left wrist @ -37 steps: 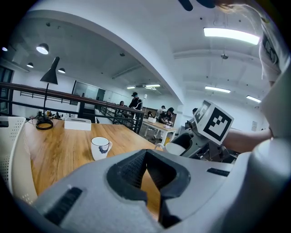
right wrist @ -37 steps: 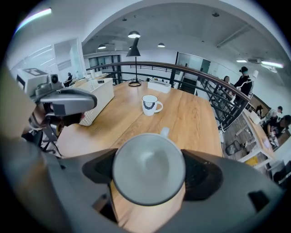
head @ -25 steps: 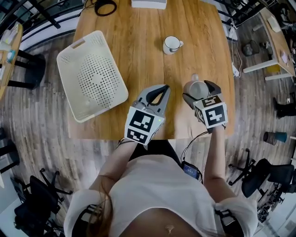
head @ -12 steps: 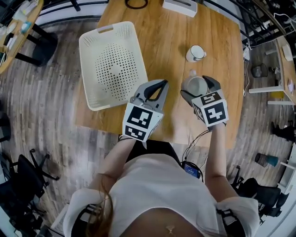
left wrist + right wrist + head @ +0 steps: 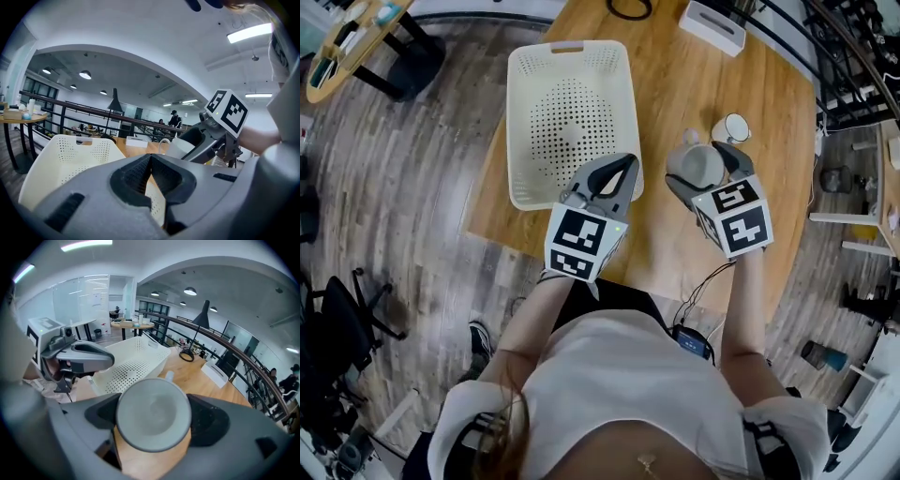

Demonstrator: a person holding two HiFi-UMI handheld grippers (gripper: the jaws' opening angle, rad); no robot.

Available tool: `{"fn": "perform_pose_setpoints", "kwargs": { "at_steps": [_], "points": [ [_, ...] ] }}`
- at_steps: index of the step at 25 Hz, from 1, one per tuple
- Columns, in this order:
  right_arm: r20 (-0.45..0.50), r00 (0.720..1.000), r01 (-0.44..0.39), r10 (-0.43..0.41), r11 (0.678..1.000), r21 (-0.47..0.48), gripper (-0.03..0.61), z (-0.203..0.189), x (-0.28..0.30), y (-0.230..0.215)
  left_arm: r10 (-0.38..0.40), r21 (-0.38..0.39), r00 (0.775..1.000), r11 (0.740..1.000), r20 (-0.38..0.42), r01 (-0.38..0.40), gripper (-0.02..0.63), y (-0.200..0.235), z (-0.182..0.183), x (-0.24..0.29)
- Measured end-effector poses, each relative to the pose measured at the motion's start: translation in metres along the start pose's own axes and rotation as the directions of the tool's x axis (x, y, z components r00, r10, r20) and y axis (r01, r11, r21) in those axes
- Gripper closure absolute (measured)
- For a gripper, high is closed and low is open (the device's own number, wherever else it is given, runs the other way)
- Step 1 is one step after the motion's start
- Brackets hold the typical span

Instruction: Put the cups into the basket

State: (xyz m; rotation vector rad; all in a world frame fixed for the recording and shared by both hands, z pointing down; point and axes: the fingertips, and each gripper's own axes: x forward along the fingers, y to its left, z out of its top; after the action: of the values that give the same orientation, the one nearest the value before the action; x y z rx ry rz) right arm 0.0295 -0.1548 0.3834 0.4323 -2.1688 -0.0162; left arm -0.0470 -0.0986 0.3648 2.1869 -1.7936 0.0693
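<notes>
A grey cup (image 5: 694,167) is held above the wooden table (image 5: 675,253), with my right gripper (image 5: 701,161) shut on its sides. In the right gripper view the cup's (image 5: 153,414) open mouth faces the camera between the jaws. A white cup (image 5: 732,127) stands on the table just beyond it. The cream perforated basket (image 5: 572,112) lies empty at the table's left edge, also seen from both grippers (image 5: 70,159) (image 5: 131,359). My left gripper (image 5: 626,165) hovers at the basket's near right corner, its jaws shut with nothing between them (image 5: 150,157).
A white box (image 5: 712,26) and a black cable ring (image 5: 628,7) lie at the table's far end. A round side table (image 5: 352,37) stands far left on the plank floor. Black chairs (image 5: 337,328) sit on the floor at left.
Both grippers now sit nearer the basket and the white cup than before. The right gripper has kept its hold on the grey cup, and the left has stayed shut.
</notes>
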Motion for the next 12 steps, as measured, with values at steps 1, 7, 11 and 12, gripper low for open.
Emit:
{"fn": "perform_pose_setpoints", "kwargs": {
  "at_steps": [1, 7, 11, 12],
  "points": [
    [0.007, 1.000, -0.009, 0.009, 1.000, -0.015, 0.155, 0.008, 0.003, 0.003, 0.012, -0.002, 1.000, 1.000, 0.003, -0.012, 0.606, 0.006, 0.001, -0.003],
    [0.031, 0.998, -0.058, 0.061, 0.995, -0.080, 0.155, 0.048, 0.020, 0.027, 0.086, -0.016, 0.996, 0.996, 0.022, -0.085, 0.606, 0.041, 0.005, -0.025],
    [0.032, 0.996, -0.082, 0.086, 0.989, -0.121, 0.155, 0.069, 0.034, 0.041, 0.131, -0.027, 0.991, 0.991, 0.033, -0.131, 0.606, 0.067, 0.009, -0.039],
    [0.032, 0.995, -0.088, 0.093, 0.988, -0.128, 0.155, 0.074, 0.037, 0.045, 0.141, -0.029, 0.989, 0.990, 0.036, -0.140, 0.606, 0.073, 0.010, -0.043]
  ]
}}
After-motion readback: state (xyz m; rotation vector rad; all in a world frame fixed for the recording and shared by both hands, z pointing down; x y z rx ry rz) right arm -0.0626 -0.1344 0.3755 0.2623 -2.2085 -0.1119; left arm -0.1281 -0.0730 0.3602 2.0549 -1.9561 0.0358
